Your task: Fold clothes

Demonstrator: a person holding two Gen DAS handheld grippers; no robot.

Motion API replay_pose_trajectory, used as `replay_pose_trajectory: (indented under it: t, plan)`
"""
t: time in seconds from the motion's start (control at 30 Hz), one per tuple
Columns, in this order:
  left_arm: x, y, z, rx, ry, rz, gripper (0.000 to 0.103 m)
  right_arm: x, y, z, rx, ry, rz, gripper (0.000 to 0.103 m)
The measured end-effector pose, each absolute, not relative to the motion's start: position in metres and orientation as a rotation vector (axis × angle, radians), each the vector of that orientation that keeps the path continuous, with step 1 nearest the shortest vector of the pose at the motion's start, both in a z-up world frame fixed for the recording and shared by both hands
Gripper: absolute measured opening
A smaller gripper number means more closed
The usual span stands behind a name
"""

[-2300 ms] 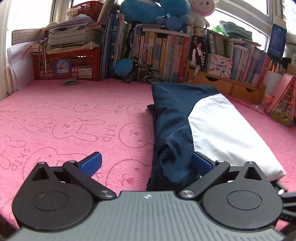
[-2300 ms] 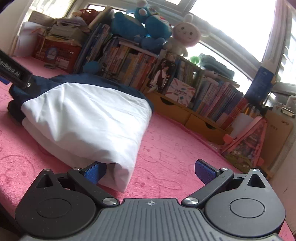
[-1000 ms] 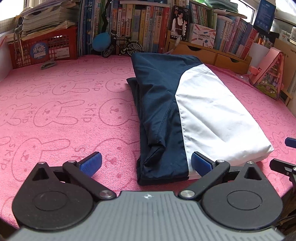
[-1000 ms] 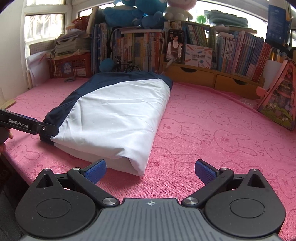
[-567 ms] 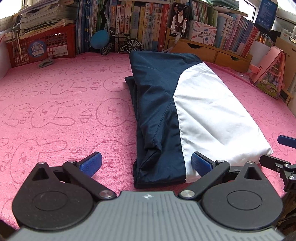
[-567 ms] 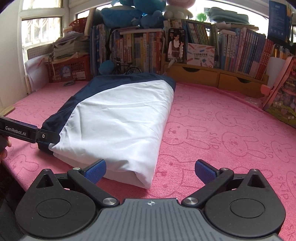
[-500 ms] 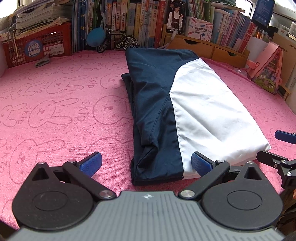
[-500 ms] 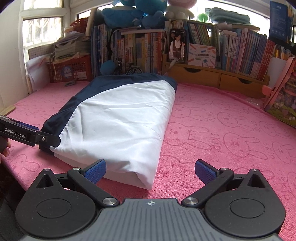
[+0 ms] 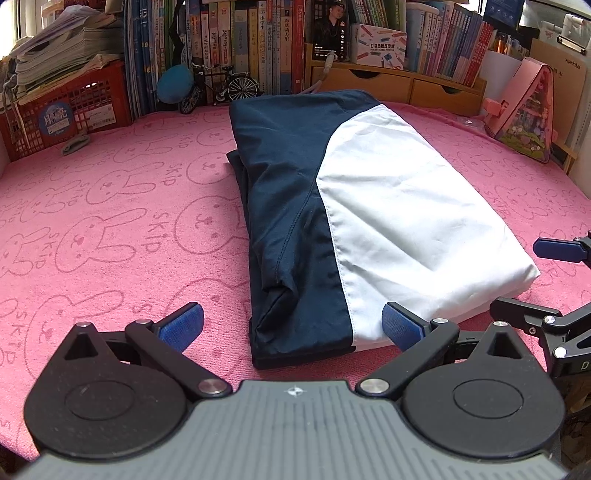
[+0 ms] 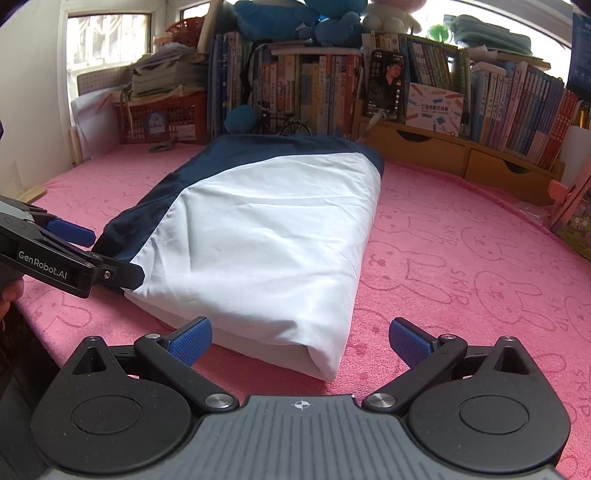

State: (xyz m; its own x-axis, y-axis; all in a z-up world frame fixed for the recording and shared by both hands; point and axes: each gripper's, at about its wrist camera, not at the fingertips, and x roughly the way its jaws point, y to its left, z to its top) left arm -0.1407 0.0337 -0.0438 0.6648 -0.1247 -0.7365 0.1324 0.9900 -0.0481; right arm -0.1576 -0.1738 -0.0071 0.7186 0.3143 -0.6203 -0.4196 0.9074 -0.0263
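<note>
A folded navy and white garment lies flat on the pink rabbit-print cloth. My left gripper stands open just short of the garment's near navy edge, one blue pad on either side of it. In the right wrist view the same garment shows its white side, and my right gripper is open in front of its near white corner. The left gripper appears there at the garment's left edge. Nothing is held in either one.
A row of books, a red crate with papers, a toy bicycle and wooden drawers line the back. A pink house-shaped box stands at the right. Plush toys sit on the books.
Both grippers have pulled back and risen from the garment since the earliest frames. Over the last second they shift only slightly, and the garment lies still.
</note>
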Motion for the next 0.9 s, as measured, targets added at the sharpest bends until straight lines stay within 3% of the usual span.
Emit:
replay_pose_trajectory:
  t: [0.43,0.9]
  plan:
    - [-0.141,0.025,-0.051,-0.010,0.926,-0.223,0.103,-0.155,-0.160,-0.009,-0.257,0.685,0.424,0.103]
    - [-0.140,0.021,-0.052,0.010,0.911,-0.176,0.103,-0.152,-0.163,-0.011,-0.238,0.696,0.413,0.103]
